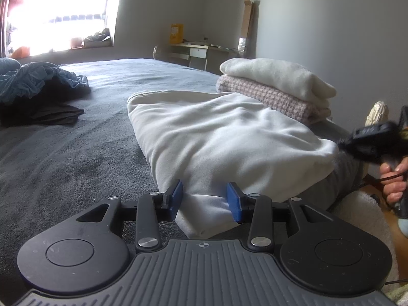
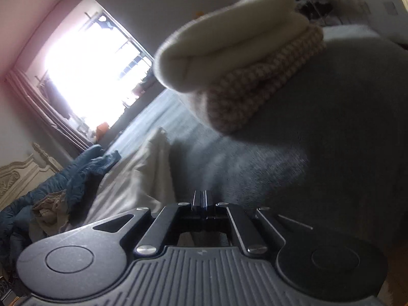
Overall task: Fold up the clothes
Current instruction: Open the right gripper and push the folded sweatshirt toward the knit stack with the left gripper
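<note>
A folded white garment (image 1: 224,132) lies along the grey bed cover (image 1: 76,153). My left gripper (image 1: 205,200) is shut on its near corner, with the blue pads (image 1: 177,197) pressing the bunched cloth from both sides. In the right wrist view the same white garment (image 2: 132,178) lies to the left. My right gripper (image 2: 202,199) is shut with nothing between its fingers, low over the grey cover (image 2: 331,127) beside the garment's right edge. In the left wrist view it appears blurred at the far right, held by a hand (image 1: 394,181).
A stack of a cream knit (image 1: 278,76) on a pink houndstooth piece (image 1: 280,99) sits just beyond the white garment. A blue garment heap (image 1: 38,79) and a black garment (image 1: 43,112) lie far left. A desk (image 1: 199,51) stands behind the bed.
</note>
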`<state>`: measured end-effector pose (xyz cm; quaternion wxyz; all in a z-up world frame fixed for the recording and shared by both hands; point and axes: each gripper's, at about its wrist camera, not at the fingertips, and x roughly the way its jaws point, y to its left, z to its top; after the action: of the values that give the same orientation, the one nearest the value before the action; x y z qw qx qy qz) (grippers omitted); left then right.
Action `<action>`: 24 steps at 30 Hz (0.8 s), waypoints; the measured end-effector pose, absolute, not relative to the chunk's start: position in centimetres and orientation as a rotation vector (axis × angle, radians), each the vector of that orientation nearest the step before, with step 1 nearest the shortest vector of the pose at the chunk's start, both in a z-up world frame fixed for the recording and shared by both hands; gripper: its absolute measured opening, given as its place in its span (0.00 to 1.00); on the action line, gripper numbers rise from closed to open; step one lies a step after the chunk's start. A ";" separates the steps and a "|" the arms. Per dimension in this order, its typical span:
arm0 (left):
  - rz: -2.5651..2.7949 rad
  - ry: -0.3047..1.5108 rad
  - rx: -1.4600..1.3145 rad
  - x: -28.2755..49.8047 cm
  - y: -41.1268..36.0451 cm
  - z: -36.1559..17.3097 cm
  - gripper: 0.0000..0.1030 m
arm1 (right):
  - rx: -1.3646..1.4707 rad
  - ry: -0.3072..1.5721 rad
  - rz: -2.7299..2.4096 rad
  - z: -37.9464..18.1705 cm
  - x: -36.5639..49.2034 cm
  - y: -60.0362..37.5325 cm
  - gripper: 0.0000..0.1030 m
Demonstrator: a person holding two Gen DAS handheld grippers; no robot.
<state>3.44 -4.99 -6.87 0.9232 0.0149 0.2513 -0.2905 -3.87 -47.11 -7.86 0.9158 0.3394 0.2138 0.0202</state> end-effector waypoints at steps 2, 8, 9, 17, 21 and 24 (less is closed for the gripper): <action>-0.596 0.515 0.036 3.4 -5.0 -6.9 0.39 | 0.536 0.351 0.106 -5.3 -4.7 -44.2 0.02; -0.594 0.508 0.031 3.2 -4.8 -7.1 0.41 | 0.111 0.393 0.177 -5.7 -3.2 -36.6 0.02; -0.594 0.509 0.029 3.2 -4.7 -7.1 0.43 | 0.064 0.424 0.163 -6.6 -2.9 -36.0 0.01; -0.604 0.571 -0.086 4.0 -3.1 -8.0 0.50 | 0.087 0.320 0.022 -4.1 -6.4 -37.8 0.05; -0.598 0.554 -0.066 3.7 -3.4 -7.9 0.50 | 0.076 0.270 0.213 -2.7 -4.4 -33.7 0.05; -0.596 0.558 -0.073 3.8 -3.4 -7.9 0.50 | 0.113 0.314 0.335 -3.8 -1.7 -31.2 0.05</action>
<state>3.75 -3.36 -7.93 0.9172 -0.0354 0.2713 -0.2895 -1.74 -31.23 -3.84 0.9722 0.0559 0.1555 0.1660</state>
